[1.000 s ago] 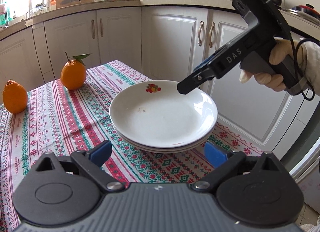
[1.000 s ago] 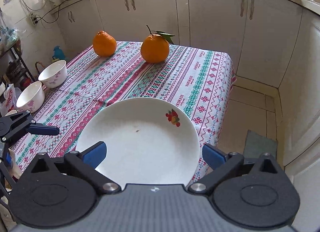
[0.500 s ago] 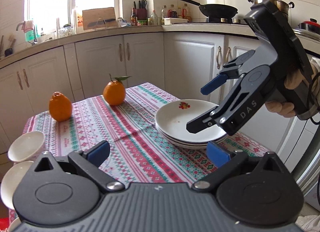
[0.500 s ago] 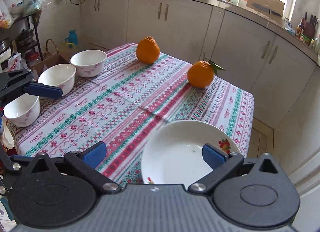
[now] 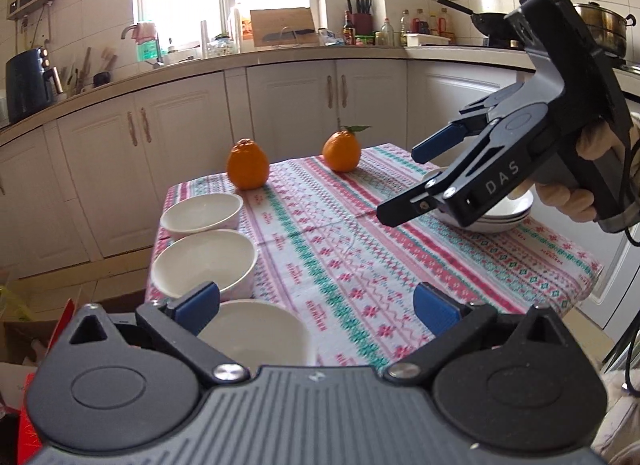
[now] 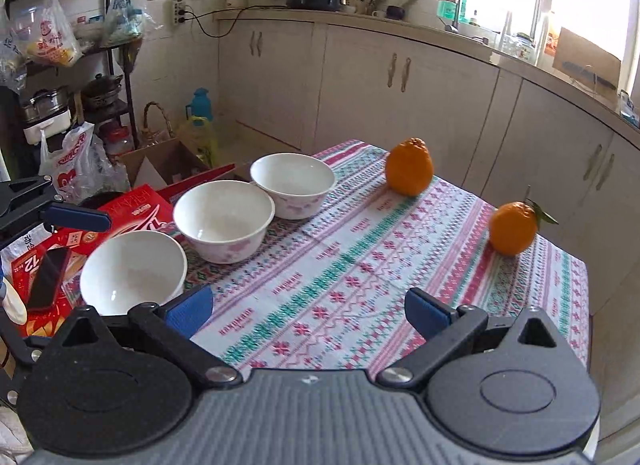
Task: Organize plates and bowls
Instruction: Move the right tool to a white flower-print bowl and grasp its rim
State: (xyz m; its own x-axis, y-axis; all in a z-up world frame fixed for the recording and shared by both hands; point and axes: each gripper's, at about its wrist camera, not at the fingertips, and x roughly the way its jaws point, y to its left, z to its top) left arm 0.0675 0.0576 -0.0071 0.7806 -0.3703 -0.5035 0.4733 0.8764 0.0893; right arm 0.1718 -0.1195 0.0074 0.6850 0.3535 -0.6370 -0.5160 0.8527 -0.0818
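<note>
Three white bowls stand in a row along the table's left edge: the near bowl (image 5: 256,339) (image 6: 132,271), the middle bowl (image 5: 204,261) (image 6: 224,217) and the far bowl (image 5: 202,215) (image 6: 294,185). A stack of white plates (image 5: 504,217) sits at the table's right edge, partly hidden behind my right gripper (image 5: 416,181). My left gripper (image 5: 316,307) is open and empty just above the near bowl. My right gripper (image 6: 306,311) is open and empty, held above the patterned tablecloth (image 6: 360,265).
Two oranges (image 5: 248,164) (image 5: 341,153) sit at the far end of the table. White cabinets (image 5: 288,105) ring the room. A red box (image 6: 132,209), bags and a cardboard box stand on the floor by the table's left side.
Both grippers have drawn back from the plate stack and swung left toward the bowls. The plates stay stacked at the right edge. Both stay open.
</note>
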